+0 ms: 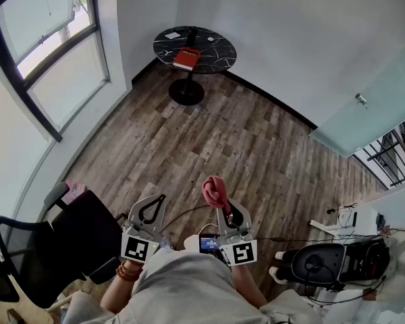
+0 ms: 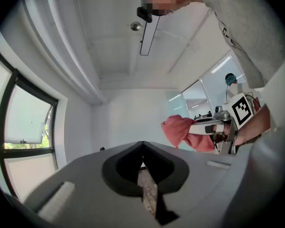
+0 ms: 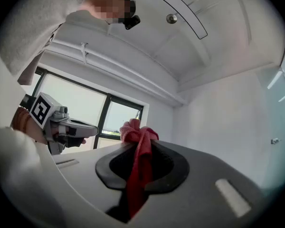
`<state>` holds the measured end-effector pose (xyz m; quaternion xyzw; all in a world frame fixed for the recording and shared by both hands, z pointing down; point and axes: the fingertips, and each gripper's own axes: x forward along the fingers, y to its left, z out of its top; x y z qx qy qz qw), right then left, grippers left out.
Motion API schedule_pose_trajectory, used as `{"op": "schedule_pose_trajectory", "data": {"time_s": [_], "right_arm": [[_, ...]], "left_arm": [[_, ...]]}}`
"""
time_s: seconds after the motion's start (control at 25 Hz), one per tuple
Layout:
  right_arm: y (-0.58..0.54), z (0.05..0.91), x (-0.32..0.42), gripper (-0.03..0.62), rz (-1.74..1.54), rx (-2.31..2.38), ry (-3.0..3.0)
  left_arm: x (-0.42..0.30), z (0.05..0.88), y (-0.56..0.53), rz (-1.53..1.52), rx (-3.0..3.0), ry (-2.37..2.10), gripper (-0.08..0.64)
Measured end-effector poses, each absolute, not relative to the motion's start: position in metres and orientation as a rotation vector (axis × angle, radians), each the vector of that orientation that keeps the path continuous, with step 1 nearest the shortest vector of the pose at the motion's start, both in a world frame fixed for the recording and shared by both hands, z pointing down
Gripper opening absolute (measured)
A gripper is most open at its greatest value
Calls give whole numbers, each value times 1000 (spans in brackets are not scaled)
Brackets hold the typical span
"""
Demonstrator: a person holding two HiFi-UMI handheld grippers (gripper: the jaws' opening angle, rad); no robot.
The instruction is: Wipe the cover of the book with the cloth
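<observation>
1. Wood-plank floor (image 1: 256, 147) runs to a round black table (image 1: 219, 51) in the far corner, beside the window (image 1: 47, 52).
2. The red book (image 1: 186, 59) lies flat there. Its print is too small to read and its long axis is unclear.
3. A black chair (image 1: 61, 248) stands at the person's left.
4. The right gripper (image 3: 141, 144) pinches the red cloth (image 3: 138, 165), well apart from the book. The left gripper (image 2: 142, 145) is closed on nothing.

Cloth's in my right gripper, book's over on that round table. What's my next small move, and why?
Probably step toward the table: the book lies on it far across the floor, while the right gripper already has its jaws closed on the cloth.
</observation>
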<state>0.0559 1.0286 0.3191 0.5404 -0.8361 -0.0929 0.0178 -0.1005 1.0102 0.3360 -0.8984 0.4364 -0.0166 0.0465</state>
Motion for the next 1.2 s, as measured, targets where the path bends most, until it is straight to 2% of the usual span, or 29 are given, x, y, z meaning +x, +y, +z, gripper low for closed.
{"op": "schedule_pose_trajectory", "data": {"time_s": [0.56, 1.2], "right_arm": [[936, 329, 83, 64, -222, 1580, -2673], [646, 351, 167, 64, -134, 1426, -2719]], "left_arm": [[-83, 344, 925, -63, -2751, 1379, -2], [-21, 348, 691, -293, -2691, 1528, -2]]}}
